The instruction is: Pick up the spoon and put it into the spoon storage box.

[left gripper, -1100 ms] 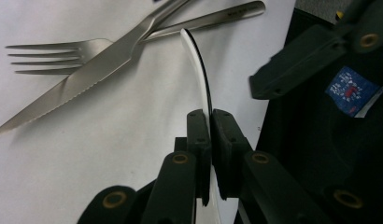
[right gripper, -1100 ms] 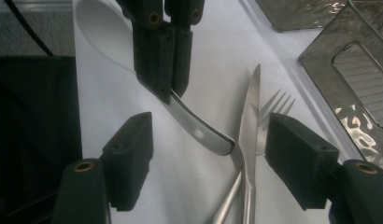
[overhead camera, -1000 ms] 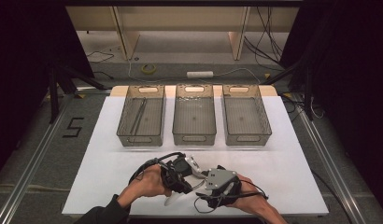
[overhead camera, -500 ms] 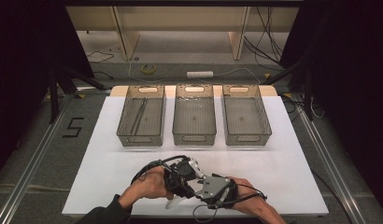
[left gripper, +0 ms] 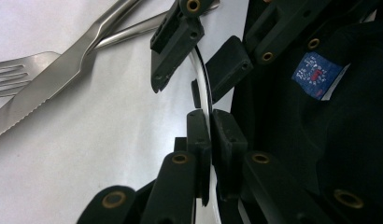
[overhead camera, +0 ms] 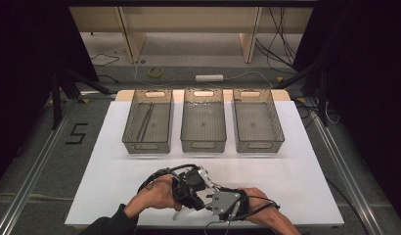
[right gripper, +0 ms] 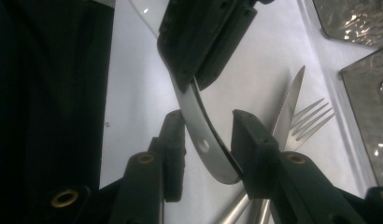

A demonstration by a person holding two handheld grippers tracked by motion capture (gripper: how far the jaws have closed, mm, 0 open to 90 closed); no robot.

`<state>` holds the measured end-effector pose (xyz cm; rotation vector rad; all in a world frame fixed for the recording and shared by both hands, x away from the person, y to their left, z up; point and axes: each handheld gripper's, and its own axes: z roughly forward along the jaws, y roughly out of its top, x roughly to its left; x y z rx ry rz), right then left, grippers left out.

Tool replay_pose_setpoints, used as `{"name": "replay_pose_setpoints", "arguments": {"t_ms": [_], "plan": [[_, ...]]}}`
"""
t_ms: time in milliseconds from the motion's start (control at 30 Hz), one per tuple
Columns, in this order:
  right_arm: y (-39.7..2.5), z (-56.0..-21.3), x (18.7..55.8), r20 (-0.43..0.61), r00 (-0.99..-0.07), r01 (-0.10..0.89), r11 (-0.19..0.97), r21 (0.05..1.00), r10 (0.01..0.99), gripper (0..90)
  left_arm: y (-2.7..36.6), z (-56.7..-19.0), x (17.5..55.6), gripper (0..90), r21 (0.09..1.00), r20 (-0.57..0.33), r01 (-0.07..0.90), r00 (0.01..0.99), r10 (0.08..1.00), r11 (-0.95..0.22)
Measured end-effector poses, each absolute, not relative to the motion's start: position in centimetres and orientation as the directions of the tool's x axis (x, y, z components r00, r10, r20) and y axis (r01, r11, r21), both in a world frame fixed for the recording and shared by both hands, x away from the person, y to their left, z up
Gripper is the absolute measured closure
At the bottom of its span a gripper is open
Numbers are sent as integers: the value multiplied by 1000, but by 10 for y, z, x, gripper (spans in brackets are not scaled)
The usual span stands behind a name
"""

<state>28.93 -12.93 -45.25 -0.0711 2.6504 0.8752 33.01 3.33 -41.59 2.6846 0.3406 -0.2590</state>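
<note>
A: Checking the left gripper (left gripper: 210,116) first. Clenched or released?

B: Clenched. Fingers (left gripper: 199,135) pressed together on the spoon (left gripper: 209,91), seen edge-on as a thin steel strip between them.

A: And the right gripper (right gripper: 208,126)?

B: Released. Fingers (right gripper: 248,135) spread apart, straddling the curved handle end with the small hole. One finger clear of the steel, the other close against the tip; cannot tell whether touching.

A: Where exactly is the spoon?

B: Held up off the tabletop (overhead camera: 296,181), near its front edge, between the two grippers. Clamped farther up by the left one, handle end hanging down into the gap of the right one.

A: Hands?

B: Both in from the bottom of the high view, close together, grippers almost meeting.

A: Anything else lying about?

B: Knife (left gripper: 63,79) and fork (left gripper: 21,70) flat on the tabletop just beyond the grippers, knife laid across the fork, serrated edge showing.

A: Farther back?

B: Three bins (overhead camera: 132,127) in a row, side by side, well apart from the hands. Thin rods (overhead camera: 145,120) in the left one.
</note>
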Motion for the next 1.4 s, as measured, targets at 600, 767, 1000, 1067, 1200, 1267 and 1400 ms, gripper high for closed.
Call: {"name": "replay_pose_setpoints", "arguments": {"t_ms": [600, 767, 1000, 1067, 1200, 1267, 1400], "plan": [[-129, -454, 283, -369, -924, -278, 838, 470, -100, 861, 43, -400, 335, 709, 460, -197, 272, 959, 201, -845], [-133, -450, 286, -380, -924, -233, 856, 461, -47, 861, 59, -388, 342, 474, 563, -173, 328, 944, 279, -759], [-144, -448, 297, -369, -930, -174, 867, 466, 12, 861, 79, -379, 349, 287, 661, -146, 378, 912, 384, -648], [-153, -446, 306, -365, -928, -119, 871, 476, 73, 860, 90, -375, 350, 263, 711, -118, 382, 892, 436, -590], [-164, -443, 321, -352, -923, -43, 871, 489, 153, 860, 107, -374, 351, 233, 765, -113, 407, 848, 517, -499], [-170, -440, 329, -330, -923, 2, 857, 515, 200, 861, 114, -375, 350, 214, 774, -112, 419, 829, 548, -475], [-179, -428, 346, -273, -908, 107, 807, 581, 317, 861, 128, -383, 347, 196, 806, -119, 432, 789, 603, -405]]}}
